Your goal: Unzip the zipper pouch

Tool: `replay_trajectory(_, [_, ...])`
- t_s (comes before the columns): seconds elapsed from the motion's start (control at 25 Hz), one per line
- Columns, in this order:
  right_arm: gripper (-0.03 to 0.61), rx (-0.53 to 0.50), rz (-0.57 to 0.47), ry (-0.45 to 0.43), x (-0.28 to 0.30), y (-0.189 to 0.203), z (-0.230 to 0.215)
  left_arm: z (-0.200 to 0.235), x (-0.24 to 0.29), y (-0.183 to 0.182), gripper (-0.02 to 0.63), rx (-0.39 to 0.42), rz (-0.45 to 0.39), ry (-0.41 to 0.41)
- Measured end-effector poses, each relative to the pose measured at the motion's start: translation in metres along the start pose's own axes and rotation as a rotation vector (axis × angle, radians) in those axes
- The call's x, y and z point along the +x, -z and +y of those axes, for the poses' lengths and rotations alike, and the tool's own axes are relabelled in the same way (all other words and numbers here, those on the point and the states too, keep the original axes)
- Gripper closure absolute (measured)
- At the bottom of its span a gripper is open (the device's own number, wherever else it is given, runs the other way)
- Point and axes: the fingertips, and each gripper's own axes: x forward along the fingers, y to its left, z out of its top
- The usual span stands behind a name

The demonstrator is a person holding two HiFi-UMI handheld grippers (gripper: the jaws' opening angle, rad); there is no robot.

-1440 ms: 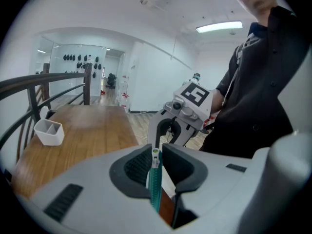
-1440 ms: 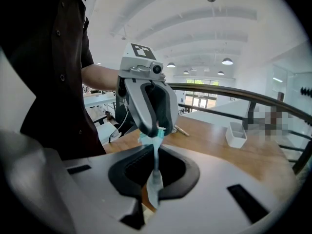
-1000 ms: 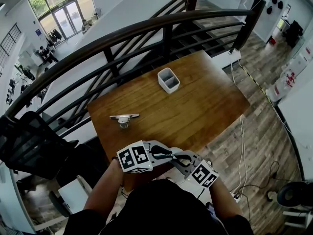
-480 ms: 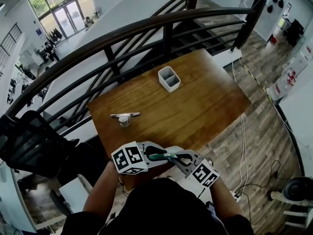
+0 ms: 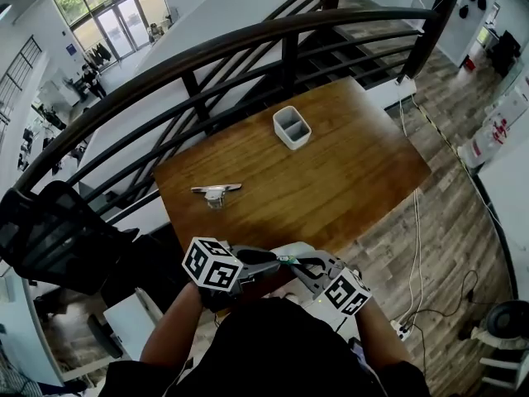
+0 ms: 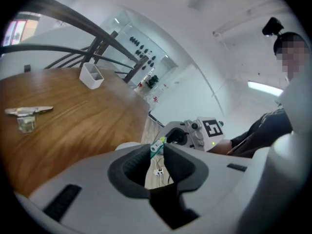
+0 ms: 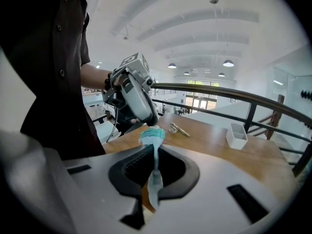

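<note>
The zipper pouch (image 7: 152, 134) is a thin clear pouch with a teal edge. It stands edge-on between the pads of my right gripper (image 7: 155, 146), which is shut on it. My left gripper (image 6: 157, 148) meets it from the other side; its jaws have just been opening a little, and a small green-and-white zipper pull (image 6: 157, 144) is pinched between its tips. In the head view both grippers, the left gripper (image 5: 277, 260) and the right gripper (image 5: 299, 264), are tip to tip over the near table edge, with the green bit (image 5: 285, 260) between them. Most of the pouch is hidden there.
On the wooden table (image 5: 347, 180) a white two-compartment container (image 5: 292, 127) stands at the far side and a small metal-and-clear piece (image 5: 216, 193) lies at the left. A dark railing (image 5: 248, 48) runs behind; a black chair (image 5: 50, 238) sits left; cables lie on the floor at right.
My left gripper has rolled about its own axis and its marker cube has shifted left and slightly down. The right gripper has stayed put with the pouch.
</note>
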Motion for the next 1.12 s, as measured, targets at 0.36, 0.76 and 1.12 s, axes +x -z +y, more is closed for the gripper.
replay_trajectory(0.36, [0.574, -0.006, 0.002, -0.003, 0.0, 0.004, 0.004, 0.002, 0.01, 0.005, 0.489, -0.208, -0.057, 0.078])
replay_trajectory(0.76, [0.574, -0.123, 0.027, 0.056, -0.002, 0.007, 0.007, 0.008, 0.008, 0.011, 0.489, -0.248, -0.063, -0.007])
replay_trajectory(1.12, [0.575, -0.204, -0.031, 0.081, -0.003, -0.007, 0.013, -0.001, 0.006, 0.03, 0.489, -0.243, -0.082, 0.048])
